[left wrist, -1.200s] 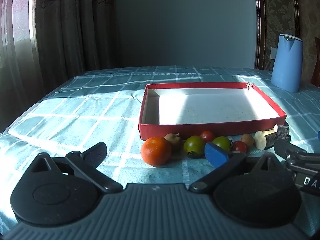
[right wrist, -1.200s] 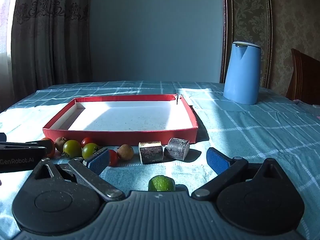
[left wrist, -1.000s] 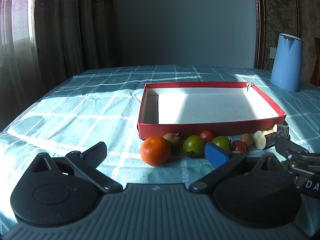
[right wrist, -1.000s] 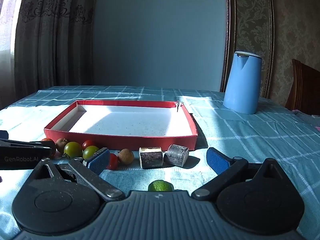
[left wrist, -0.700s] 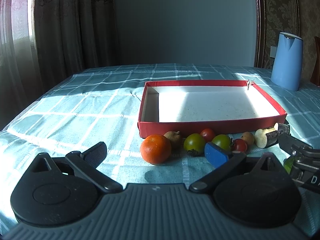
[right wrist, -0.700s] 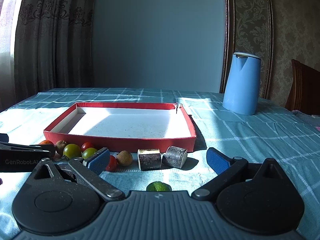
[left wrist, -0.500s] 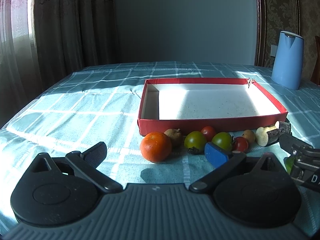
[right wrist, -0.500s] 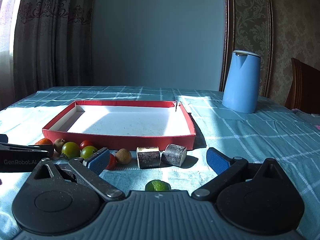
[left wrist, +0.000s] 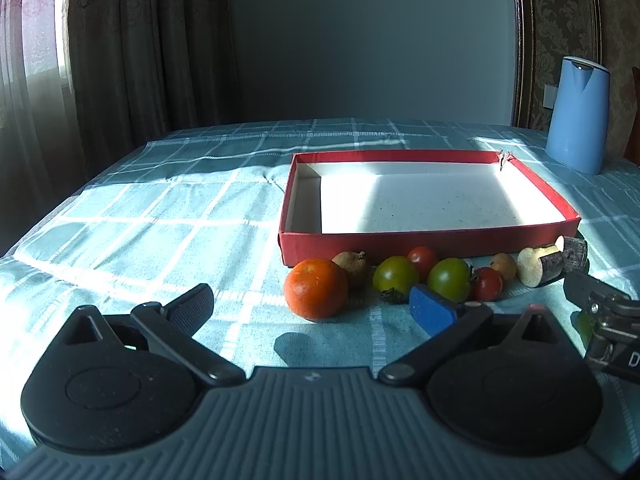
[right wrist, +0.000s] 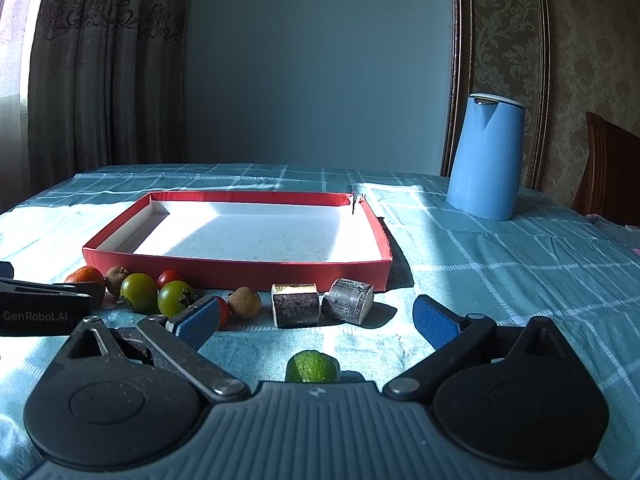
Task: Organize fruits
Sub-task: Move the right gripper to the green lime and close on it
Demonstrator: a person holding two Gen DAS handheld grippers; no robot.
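Note:
A shallow red box (left wrist: 424, 237) (right wrist: 236, 270) with a white floor lies empty on the checked cloth. Along its near wall sits a row of fruit: an orange (left wrist: 316, 294), a brown kiwi-like fruit (left wrist: 353, 266), two green tomatoes (left wrist: 396, 277) (right wrist: 139, 287), two red tomatoes (left wrist: 486, 284), a small brown fruit (right wrist: 245, 302) and two bark-covered cut pieces (right wrist: 296, 310) (right wrist: 349, 305). My left gripper (left wrist: 312, 306) stands open just short of the orange. My right gripper (right wrist: 316, 322) is open above a green lime (right wrist: 313, 367) lying nearer than the row.
A blue kettle (right wrist: 485, 156) (left wrist: 579, 114) stands at the back right of the table. Curtains (left wrist: 120, 48) hang at the left, and a wooden chair (right wrist: 610, 172) is at the far right. Bare cloth (left wrist: 160, 232) lies left of the box.
Both views have crept slightly; the fruit row sits a little lower and nearer in the left wrist view. Both grippers stayed open and hold nothing.

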